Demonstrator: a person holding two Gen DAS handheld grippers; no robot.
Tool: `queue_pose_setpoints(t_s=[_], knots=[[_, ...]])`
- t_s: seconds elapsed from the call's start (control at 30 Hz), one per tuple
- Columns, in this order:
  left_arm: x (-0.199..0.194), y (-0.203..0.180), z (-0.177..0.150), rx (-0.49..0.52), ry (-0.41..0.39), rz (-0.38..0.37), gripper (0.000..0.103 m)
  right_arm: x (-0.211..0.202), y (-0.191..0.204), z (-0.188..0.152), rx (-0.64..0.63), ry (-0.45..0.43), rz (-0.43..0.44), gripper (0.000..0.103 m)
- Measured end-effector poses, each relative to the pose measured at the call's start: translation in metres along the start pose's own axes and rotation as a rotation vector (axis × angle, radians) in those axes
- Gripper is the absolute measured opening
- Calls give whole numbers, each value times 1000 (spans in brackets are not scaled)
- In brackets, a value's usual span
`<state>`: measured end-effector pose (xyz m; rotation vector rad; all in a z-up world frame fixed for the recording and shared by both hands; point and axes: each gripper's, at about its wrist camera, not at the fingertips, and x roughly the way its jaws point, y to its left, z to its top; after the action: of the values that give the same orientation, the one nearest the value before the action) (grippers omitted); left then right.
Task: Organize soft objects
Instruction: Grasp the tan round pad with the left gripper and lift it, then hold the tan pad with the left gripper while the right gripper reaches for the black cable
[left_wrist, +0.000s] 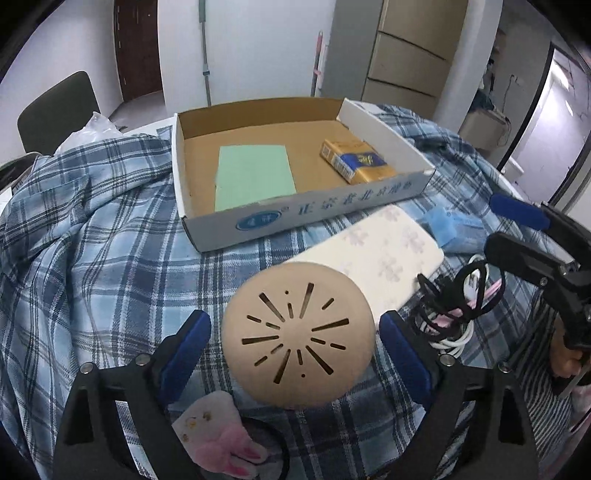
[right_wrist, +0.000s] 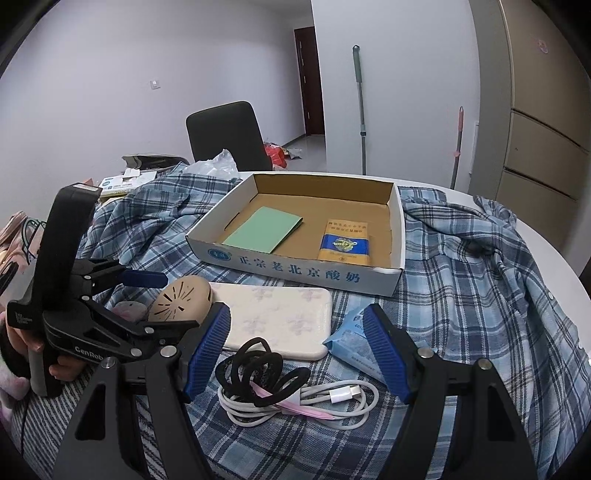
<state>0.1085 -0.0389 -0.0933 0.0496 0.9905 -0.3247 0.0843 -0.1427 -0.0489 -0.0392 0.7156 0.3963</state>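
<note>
Tan, slotted and round, the soft pad (left_wrist: 297, 341) sits between the wide-spread fingers of the left gripper (left_wrist: 295, 345), on the plaid cloth (left_wrist: 92, 266). Right gripper (right_wrist: 297, 347) gapes wide above the coiled cable (right_wrist: 295, 402), near the cardboard box (right_wrist: 306, 273).

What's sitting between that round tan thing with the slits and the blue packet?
A white pad with a faint floral print lies between the tan slotted disc and the blue packet, clearest from the right wrist.
</note>
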Motion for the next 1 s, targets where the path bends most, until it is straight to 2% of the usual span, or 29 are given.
queue_pose_setpoints(t_s=[0.1, 0.13, 0.17, 0.27, 0.37, 0.53, 0.63, 0.77, 0.9, 1.0], knots=[[4, 4, 0, -18, 22, -29, 93, 1, 0, 0, 5, 6, -1, 73], [6, 7, 0, -33, 31, -47, 84, 2, 0, 0, 7, 9, -2, 73], [8, 11, -1, -54, 35, -67, 84, 3, -1, 0, 10, 13, -3, 73], [-1, 14, -2, -73, -10, -62, 82, 4, -4, 0, 21, 16, 1, 73], [-17, 8, -4, -46, -95, -34, 82, 2, -9, 1, 41, 10, -1, 73], [-53, -4, -11, 0, -297, -14, 82, -1, -19, 7, 92, 11, -44, 73], [-65, -6, -14, -1, -373, 0, 82, -8, -14, 9, 90, 12, -65, 73], [-70, -6, -14, -4, -399, 15, 82, -9, 7, 1, 68, 94, -49, 73], [-74, -7, -16, 3, -414, 27, 82, 6, 27, -16, 26, 202, -74, 73], [-75, -5, -16, -6, -421, 31, 82, 18, 38, -25, -16, 245, -89, 73]])
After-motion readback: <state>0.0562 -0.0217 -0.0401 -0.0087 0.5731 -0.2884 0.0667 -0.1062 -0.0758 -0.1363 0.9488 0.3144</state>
